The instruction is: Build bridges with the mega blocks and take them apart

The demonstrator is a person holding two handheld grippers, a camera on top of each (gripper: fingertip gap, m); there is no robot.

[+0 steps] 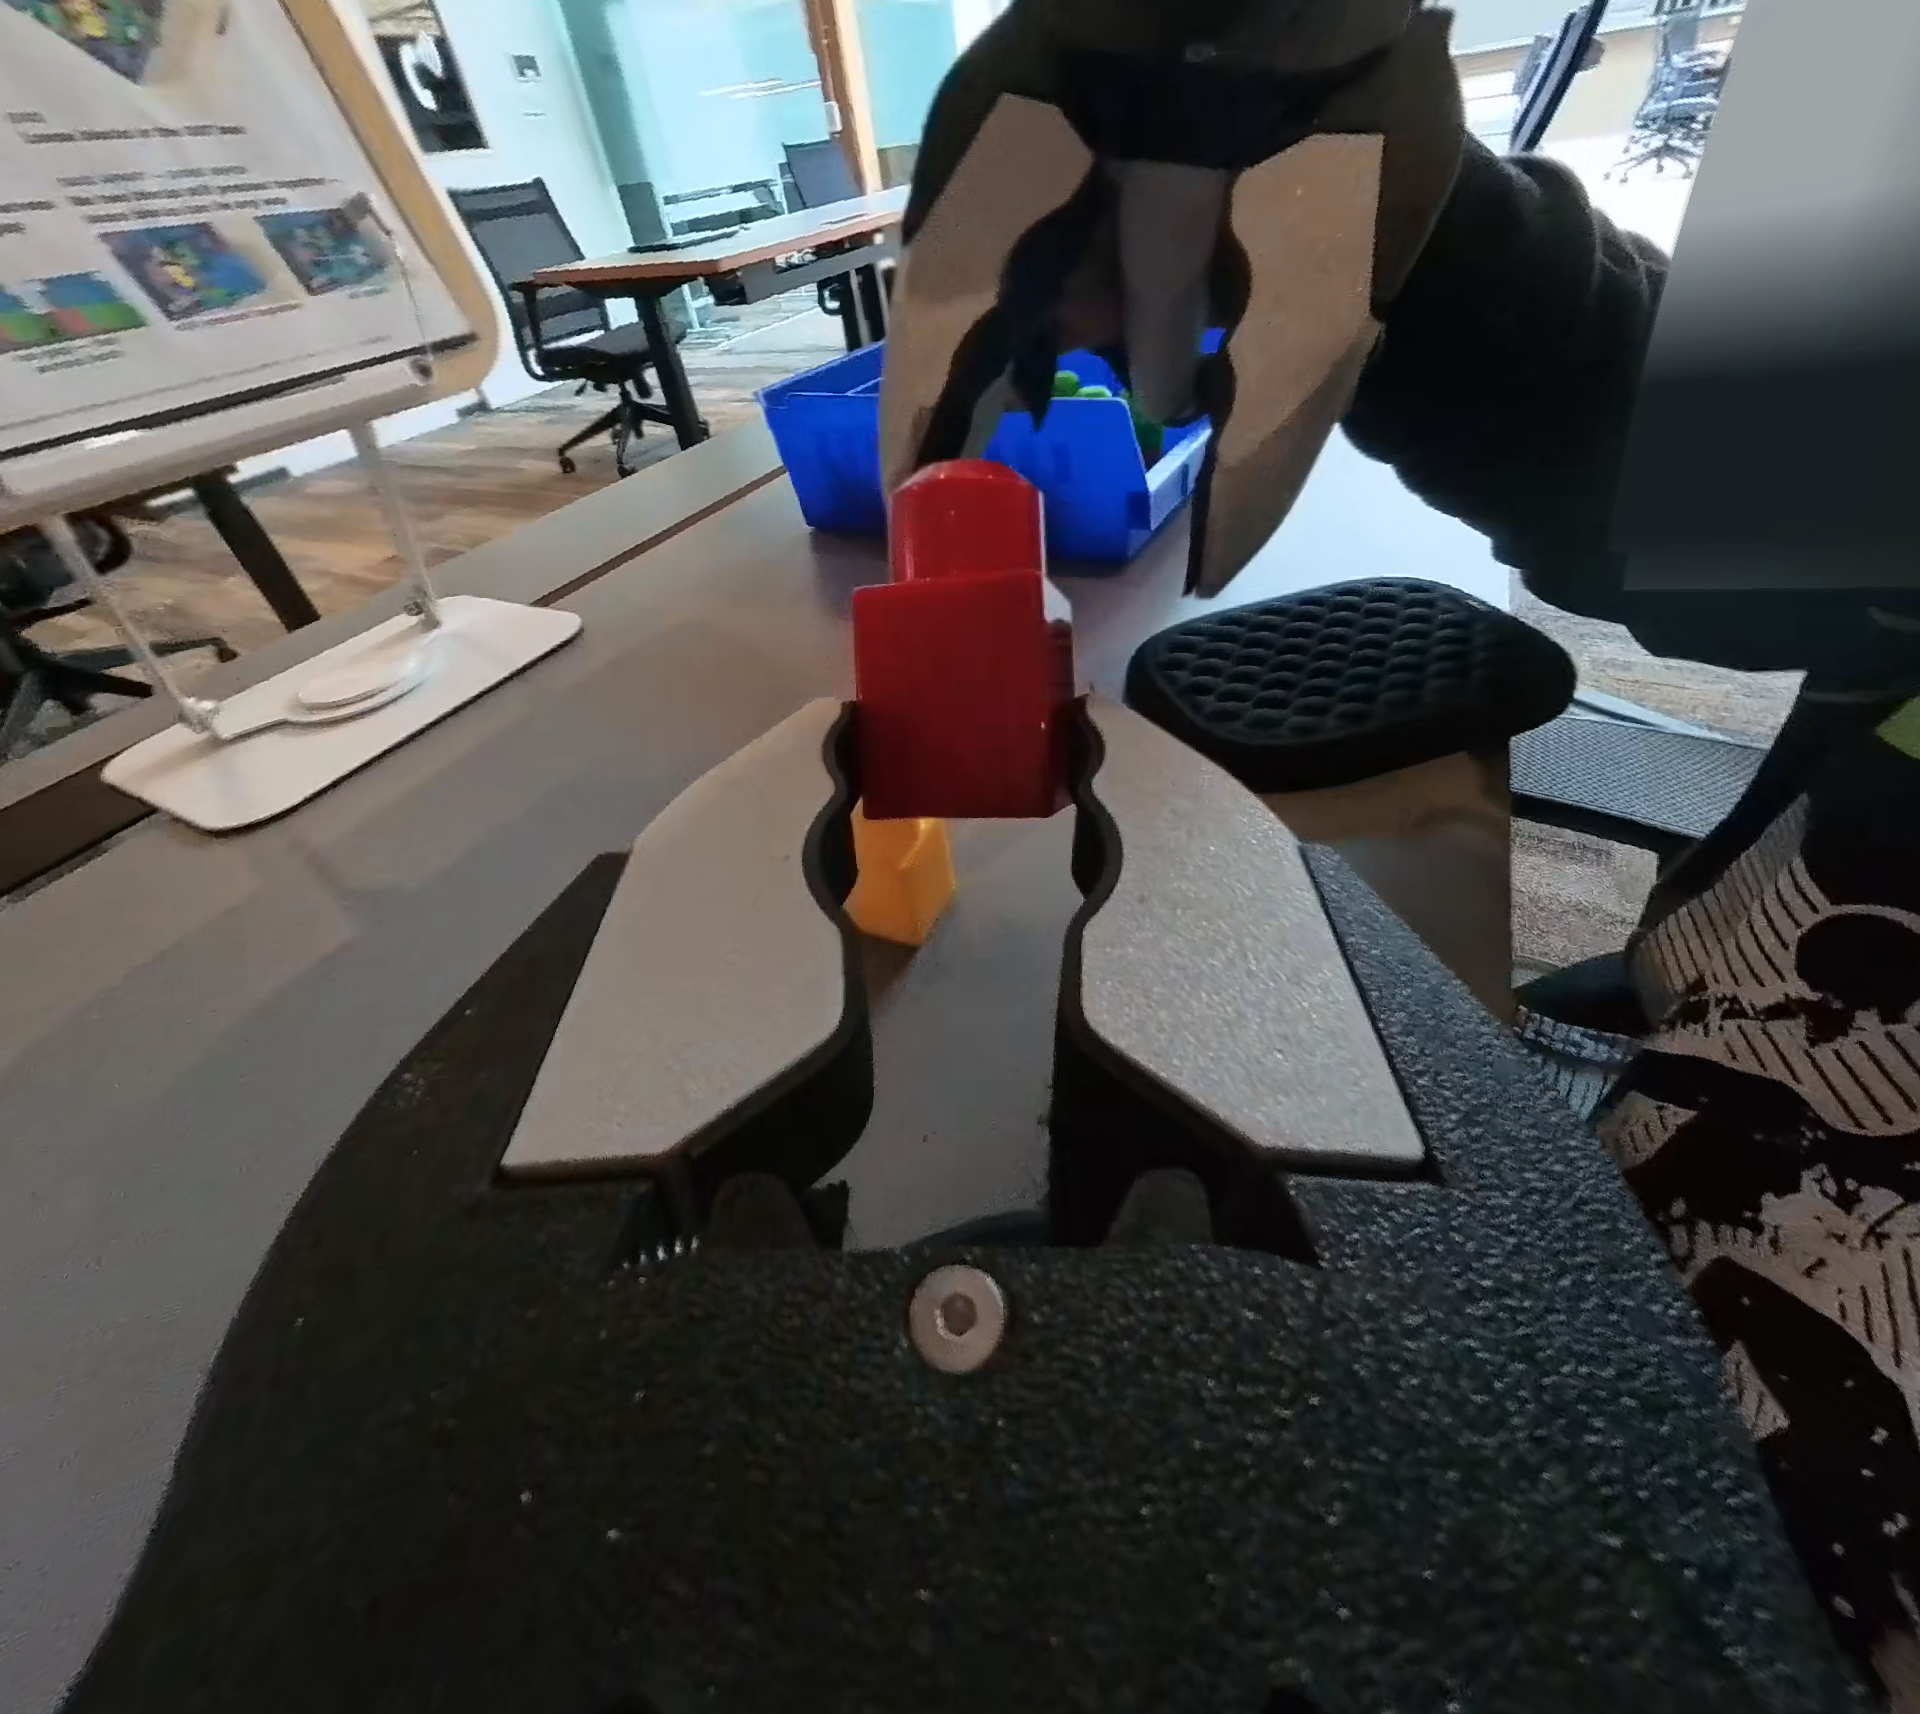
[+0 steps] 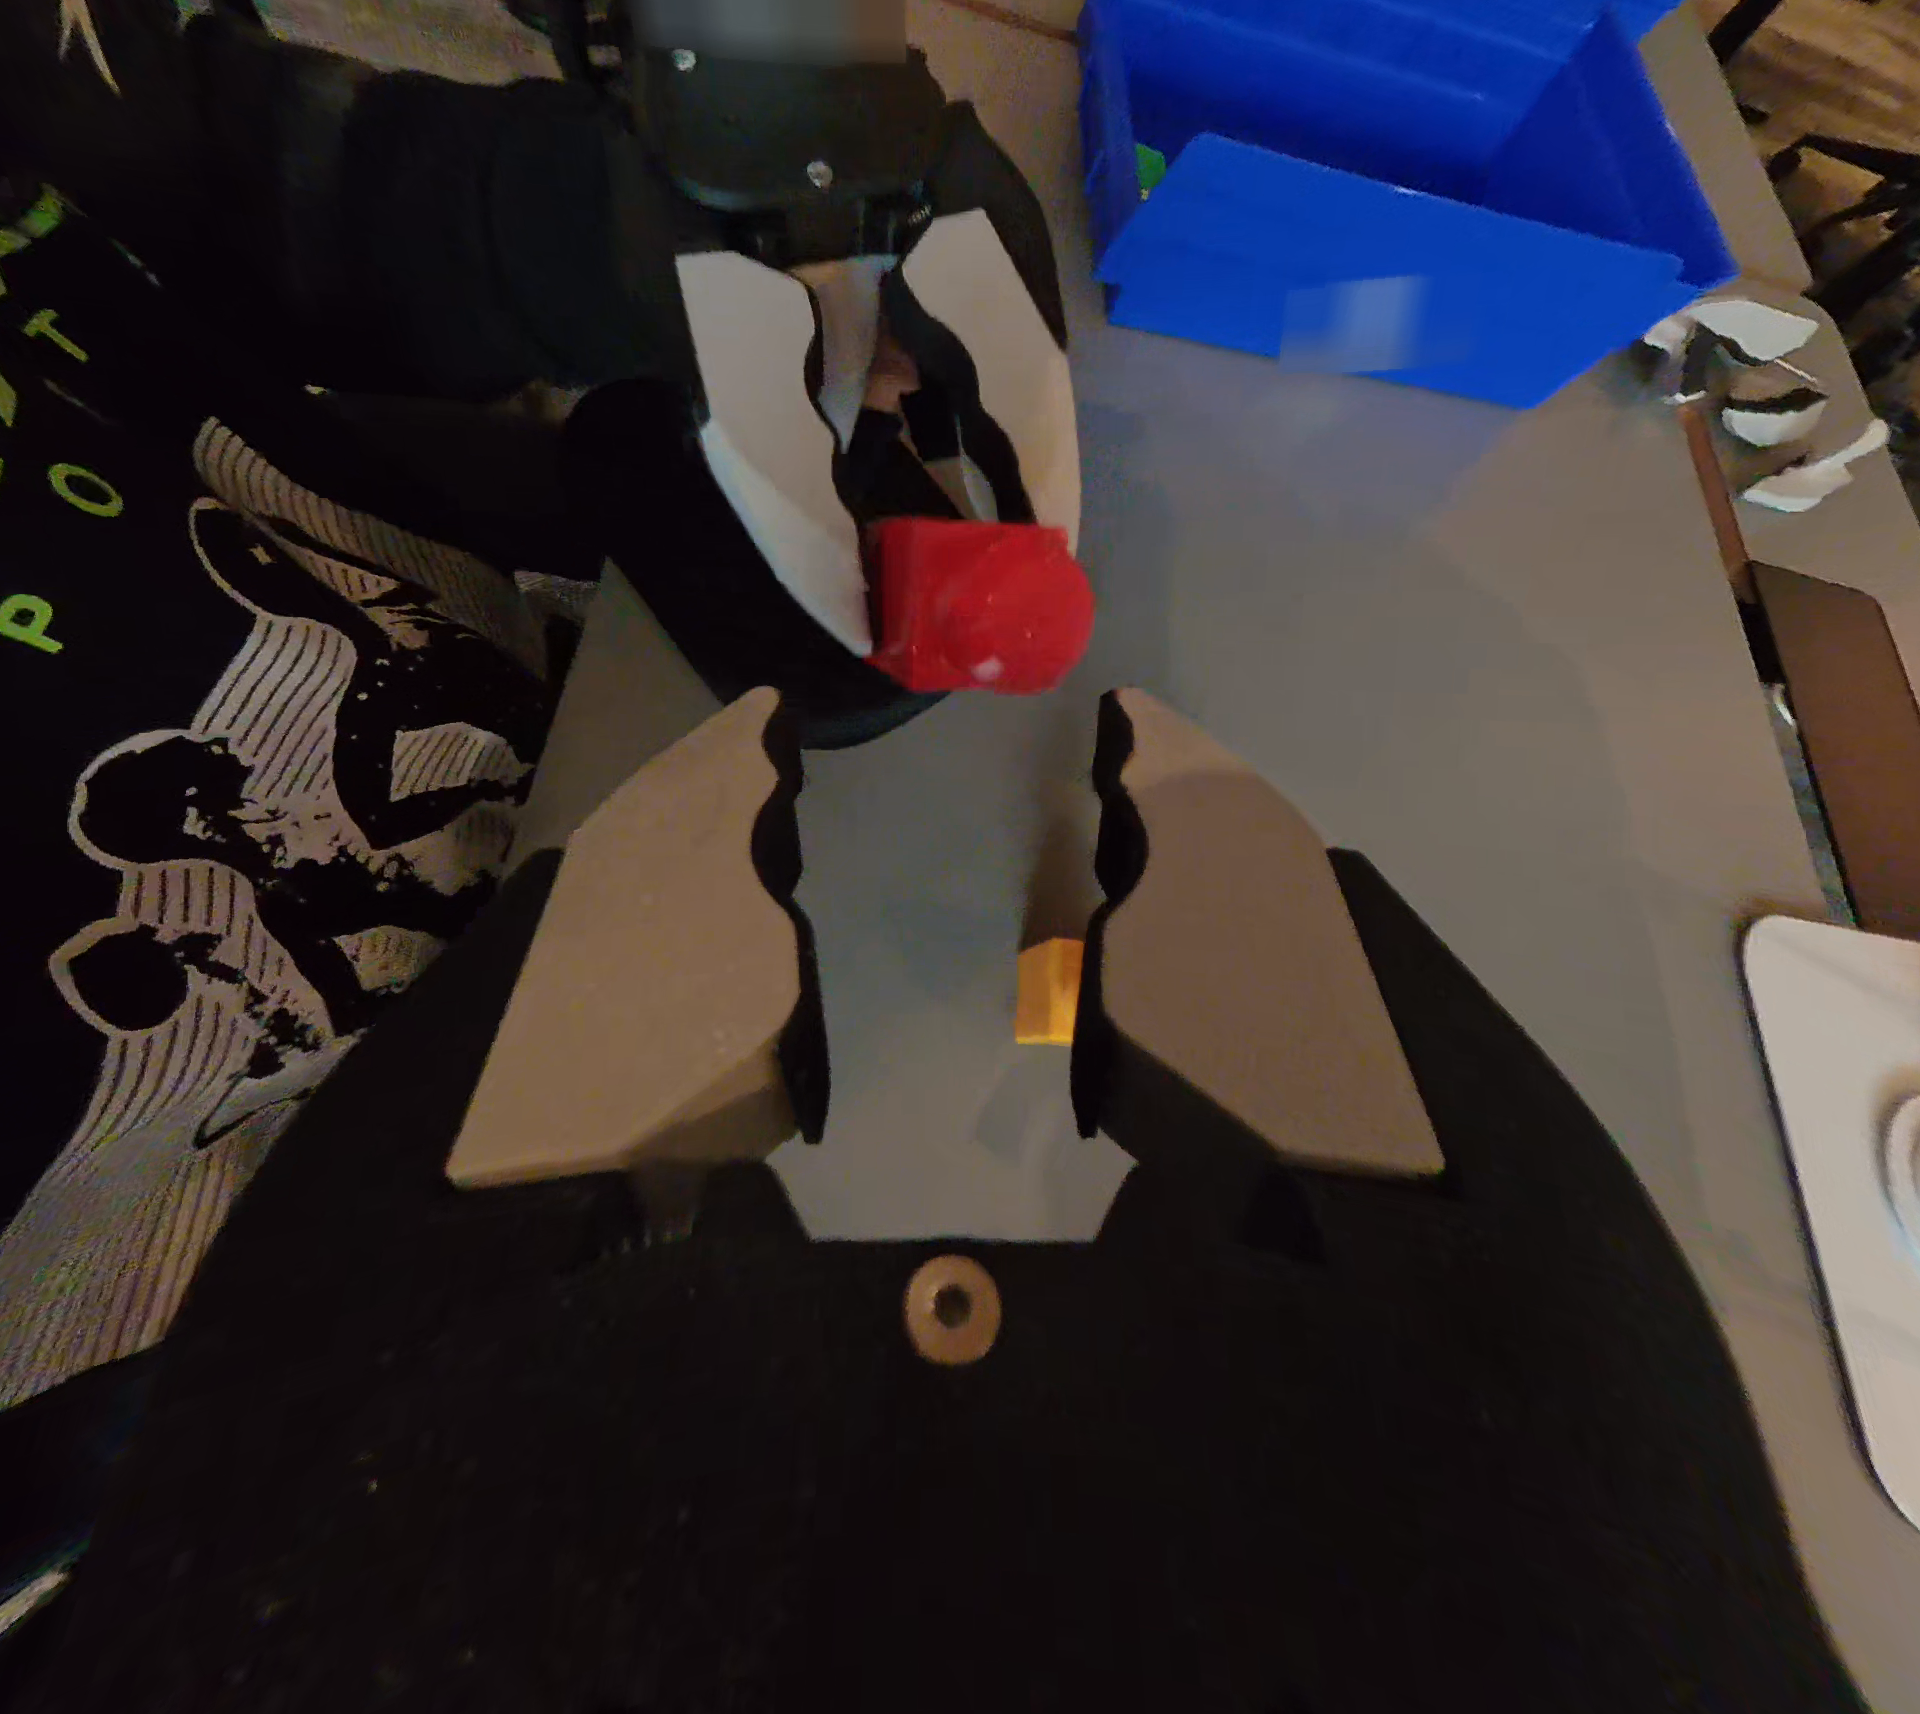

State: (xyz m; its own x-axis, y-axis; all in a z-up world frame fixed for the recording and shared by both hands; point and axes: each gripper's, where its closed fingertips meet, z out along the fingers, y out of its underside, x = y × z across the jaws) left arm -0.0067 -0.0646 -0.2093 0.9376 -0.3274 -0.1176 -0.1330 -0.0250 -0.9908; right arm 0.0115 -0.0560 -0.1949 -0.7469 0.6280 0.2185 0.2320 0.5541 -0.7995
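Red mega block (image 1: pixel 961 708), a single-stud hollow plastic piece, sits clamped by its flat side walls between the fingertips of the left gripper (image 1: pixel 961 765), lifted above the grey table (image 1: pixel 416 885) with its stud pointing away. I judge it light, rigid and a little slick, so the flat walls are the place to grip, never the round stud. Below it a yellow block (image 1: pixel 902 875) stands on the table, well in from the edges. Facing it, the right gripper (image 2: pixel 945 885) hangs spread wide and empty. Blue bins (image 2: pixel 1382 251) stand toward the far edge
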